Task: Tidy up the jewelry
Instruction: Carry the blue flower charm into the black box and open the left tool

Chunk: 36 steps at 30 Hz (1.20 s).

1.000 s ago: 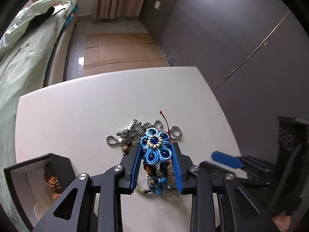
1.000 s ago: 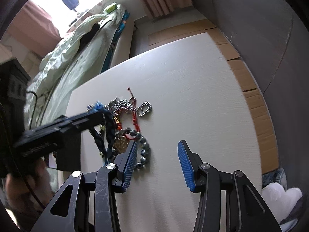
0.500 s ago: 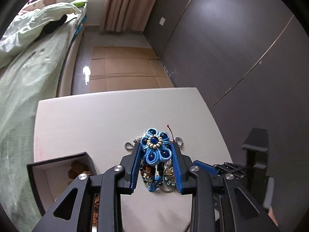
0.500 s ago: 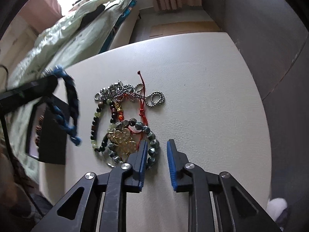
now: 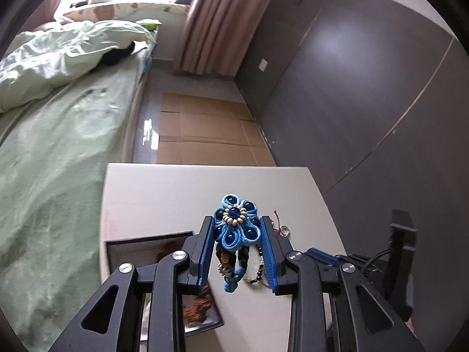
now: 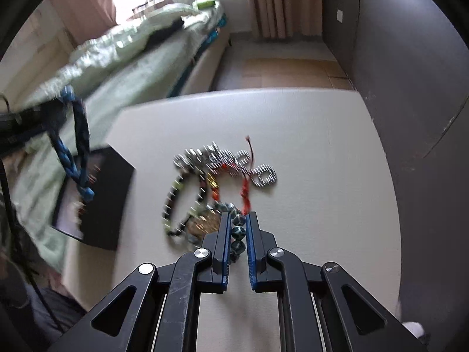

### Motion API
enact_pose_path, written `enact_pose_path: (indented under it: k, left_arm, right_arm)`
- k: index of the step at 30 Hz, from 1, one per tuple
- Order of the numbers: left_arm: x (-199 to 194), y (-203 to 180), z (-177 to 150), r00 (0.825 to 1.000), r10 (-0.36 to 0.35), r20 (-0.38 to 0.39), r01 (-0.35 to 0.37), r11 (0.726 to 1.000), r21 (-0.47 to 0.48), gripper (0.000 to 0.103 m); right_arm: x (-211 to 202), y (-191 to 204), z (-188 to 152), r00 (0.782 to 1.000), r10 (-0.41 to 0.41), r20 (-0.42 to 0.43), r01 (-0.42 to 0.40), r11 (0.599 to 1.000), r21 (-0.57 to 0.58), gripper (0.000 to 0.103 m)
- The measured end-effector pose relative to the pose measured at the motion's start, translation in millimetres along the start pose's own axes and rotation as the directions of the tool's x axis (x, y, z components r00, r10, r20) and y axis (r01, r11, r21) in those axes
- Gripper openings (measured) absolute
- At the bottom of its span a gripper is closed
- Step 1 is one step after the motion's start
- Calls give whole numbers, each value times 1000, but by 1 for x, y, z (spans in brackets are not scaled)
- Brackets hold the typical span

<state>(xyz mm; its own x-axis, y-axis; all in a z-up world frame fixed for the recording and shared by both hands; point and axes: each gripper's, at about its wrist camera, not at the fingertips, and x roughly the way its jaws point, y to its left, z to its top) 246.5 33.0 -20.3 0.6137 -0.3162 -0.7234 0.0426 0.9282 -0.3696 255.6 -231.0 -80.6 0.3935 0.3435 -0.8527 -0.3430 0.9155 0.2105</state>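
1. Left gripper [image 5: 236, 228] clamped a blue knotted-cord flower bracelet [image 5: 236, 223], held in the air above the white table [image 5: 164, 193].
2. Black open jewelry box [image 6: 102, 202] sat at the table's left edge.
3. Right gripper [image 6: 236, 228] closed on a dark green beaded bracelet [image 6: 238, 233], part of the tangled jewelry pile [image 6: 217, 173] mid-table.

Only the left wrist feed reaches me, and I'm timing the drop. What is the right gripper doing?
Observer: The right gripper is shut on a dark green beaded bracelet lying on the white table.
Operator: Anything tangled with it?
Observer: A red knotted cord runs from those beads to the silver ball chain.
Operator: My blue braided flower bracelet?
Observer: Its cord loop hangs clear of the table, beside the open black box.
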Motion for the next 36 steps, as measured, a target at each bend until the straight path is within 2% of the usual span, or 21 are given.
enact_pose_path:
  k: [8,17,19,21,23,25,36]
  left_arm:
    - [-24,28,-12,999,29,34,-27,998,-57,32]
    - [-21,46,-24,999,33,-4,-33,996,-85,33]
    - [-16,51,-24,999,35,-30,-38,994,-98,42]
    - [-12,55,-25,998,46,-49,-52,992,-116,43]
    - [-14,60,-26,998,52,-47,-58,990,-130,49]
    - [-18,63,-27,998,55,-31,-58,989,-139,71]
    - [-46,92,-32,995,98,26,-91,975,-203,72]
  right_arm:
    - [-28,17,8,994,50,99,-50,999,-1,11]
    - [-58,41,15,973,103,209,-102,995,-12,11]
    - [-65,48,17,965,117,237,-116,993,-17,11]
    - [-69,55,18,957,135,257,-134,991,-22,11]
    - [-72,63,19,951,155,269,-153,988,-29,11]
    - [-73,72,21,943,177,281,-173,984,-40,11]
    - [-57,124,25,918,290,269,-278,957,-81,11]
